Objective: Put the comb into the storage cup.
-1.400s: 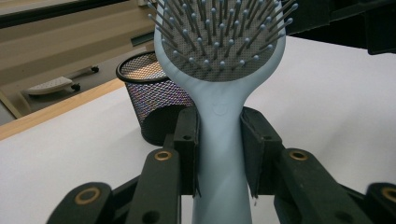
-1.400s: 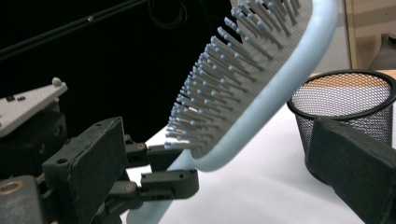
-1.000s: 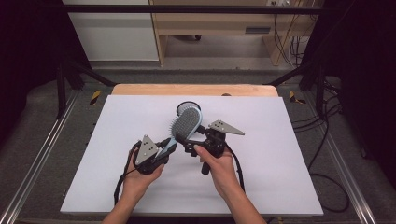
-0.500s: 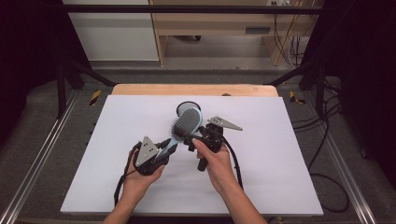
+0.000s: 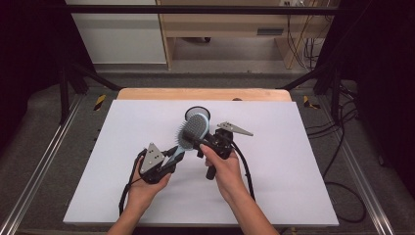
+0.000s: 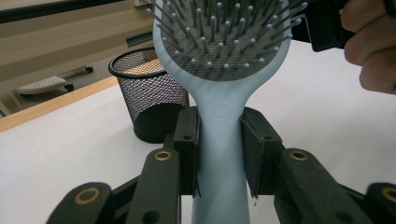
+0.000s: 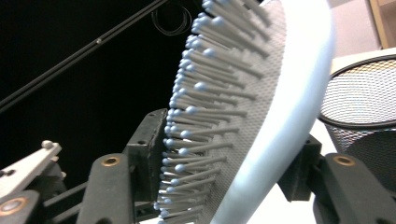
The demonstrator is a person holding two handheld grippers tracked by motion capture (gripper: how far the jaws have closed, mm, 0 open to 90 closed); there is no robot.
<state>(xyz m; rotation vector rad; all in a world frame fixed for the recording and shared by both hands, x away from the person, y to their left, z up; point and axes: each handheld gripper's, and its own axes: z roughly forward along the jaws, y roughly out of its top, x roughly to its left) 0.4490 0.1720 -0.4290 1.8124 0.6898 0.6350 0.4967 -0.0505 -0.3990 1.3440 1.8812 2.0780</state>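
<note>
The left gripper [image 5: 172, 157] fingers squeeze the blue hairbrush [image 5: 192, 129] handle, and the right gripper [image 5: 195, 144] fingers clamp its bristly head.

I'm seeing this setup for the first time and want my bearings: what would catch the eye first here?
The pale blue hairbrush, held up over the middle of the white table, stands out first. The left gripper clamps its handle, while the right gripper closes across its bristled head. Just behind it stands a black mesh cup, upright on the table.
</note>
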